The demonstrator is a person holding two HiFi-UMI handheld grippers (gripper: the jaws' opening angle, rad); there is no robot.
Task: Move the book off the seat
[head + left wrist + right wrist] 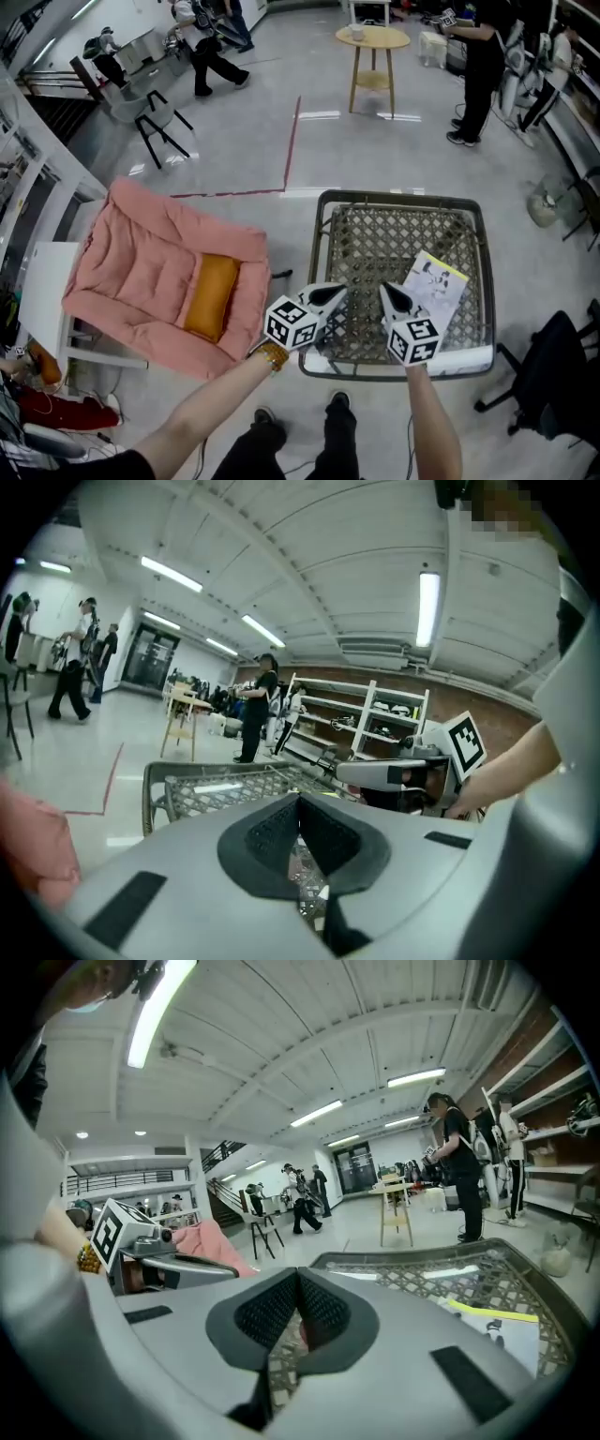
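A white and yellow book [433, 284] lies flat on the right part of the woven seat [375, 234] of a metal-framed chair. Both grippers hover over the seat's front edge, side by side and pointing away from me. My left gripper [339, 292] is shut with nothing in it, left of the book. My right gripper [385, 291] is shut and empty too, just beside the book's near left corner. In the left gripper view the shut jaws [299, 799] point over the seat [216, 789]. In the right gripper view the shut jaws [298, 1274] stand left of the book [506, 1321].
A pink cushion [159, 281] with an orange pillow [211, 295] lies on the floor left of the chair. A black office chair [553, 375] stands at the right. Farther off are a round wooden table [373, 39], a grey chair [150, 112] and several people.
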